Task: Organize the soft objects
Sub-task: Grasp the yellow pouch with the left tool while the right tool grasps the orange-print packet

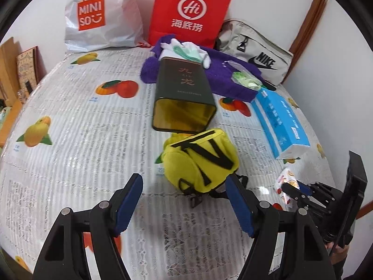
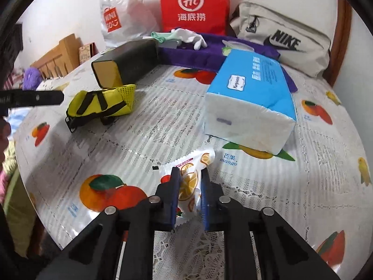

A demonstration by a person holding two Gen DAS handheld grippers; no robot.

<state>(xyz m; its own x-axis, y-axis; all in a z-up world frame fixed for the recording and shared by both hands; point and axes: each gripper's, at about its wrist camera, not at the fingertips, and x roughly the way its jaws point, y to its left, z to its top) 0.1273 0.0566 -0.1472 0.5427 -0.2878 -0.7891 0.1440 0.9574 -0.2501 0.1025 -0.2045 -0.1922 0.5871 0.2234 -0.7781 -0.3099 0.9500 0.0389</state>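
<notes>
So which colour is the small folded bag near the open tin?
Yellow with black straps; the left wrist view shows it best.

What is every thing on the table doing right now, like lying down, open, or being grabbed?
Left claw: open, holding nothing.
Right claw: shut on the small fruit-print packet.
Small fruit-print packet: pinched, flat on the table.
Yellow pouch: lying loose, crumpled.
Dark tin: on its side, open end showing.
Blue tissue pack: lying flat, untouched.
Red paper bag: standing upright.
</notes>
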